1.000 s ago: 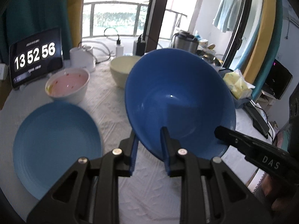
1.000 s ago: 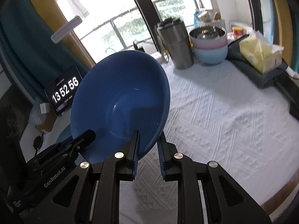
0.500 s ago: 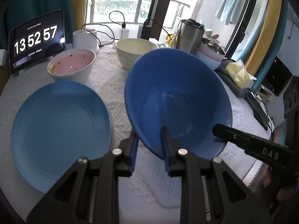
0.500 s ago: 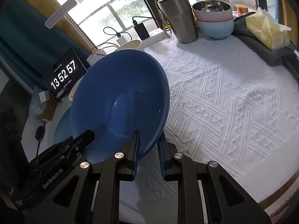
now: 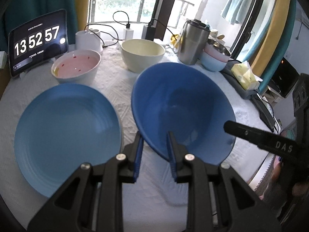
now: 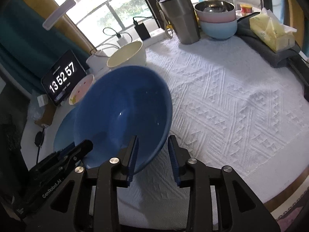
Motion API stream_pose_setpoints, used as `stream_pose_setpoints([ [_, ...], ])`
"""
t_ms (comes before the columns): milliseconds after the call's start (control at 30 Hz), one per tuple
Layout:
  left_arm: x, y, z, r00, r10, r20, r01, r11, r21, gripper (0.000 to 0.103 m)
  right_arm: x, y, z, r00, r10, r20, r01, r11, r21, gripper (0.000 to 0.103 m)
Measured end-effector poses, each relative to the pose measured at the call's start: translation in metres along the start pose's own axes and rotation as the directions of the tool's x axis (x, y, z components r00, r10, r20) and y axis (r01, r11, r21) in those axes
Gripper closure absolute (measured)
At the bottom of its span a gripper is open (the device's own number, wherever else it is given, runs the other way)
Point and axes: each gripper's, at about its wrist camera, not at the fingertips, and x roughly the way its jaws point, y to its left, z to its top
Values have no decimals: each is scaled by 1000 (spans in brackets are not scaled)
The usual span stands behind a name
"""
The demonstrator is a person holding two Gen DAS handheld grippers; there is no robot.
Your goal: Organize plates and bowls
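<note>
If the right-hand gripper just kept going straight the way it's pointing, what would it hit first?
Most likely the dark blue bowl. The right gripper is opening, and the bowl's rim sits between its fingers, so pushing on would run into the bowl wall. Past it lies the white tablecloth.

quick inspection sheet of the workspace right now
surface: white quilted tablecloth, round table.
job's things: dark blue bowl tilted, held at its rim; light blue plate flat beside it; pink bowl and cream bowl behind; stacked bowls at the far edge.
clutter: steel tumbler, tissue pack, clock tablet.
grippers: left gripper clamped on the bowl rim; right gripper opening, rim between its jaws.
cables: charger cables by the window.
surroundings: window, curtains.
</note>
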Motion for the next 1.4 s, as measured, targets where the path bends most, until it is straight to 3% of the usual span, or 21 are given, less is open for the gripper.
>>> stream_pose_setpoints([
  [333,-6,7,7,1000,16,15,-16,1000,1,75,-16,8,10,995,-57,80,60,997,-38,67],
  [700,5,2,9,1000,13,-12,-12,999,47,69,-23,22,21,991,-56,121,67,994,-83,66],
  [733,3,4,9,1000,9,-7,-9,999,41,68,-24,24,21,991,-56,123,67,994,-86,66],
  [800,-2,7,11,1000,10,9,-11,999,31,57,-24,27,23,991,-53,127,65,993,-94,66],
  [1067,-31,27,21,994,47,102,-47,999,-2,55,-18,38,29,991,-47,125,62,991,-121,66],
  [1400,-44,54,31,985,87,150,-80,996,-49,54,-9,63,35,992,-38,119,58,984,-167,66],
])
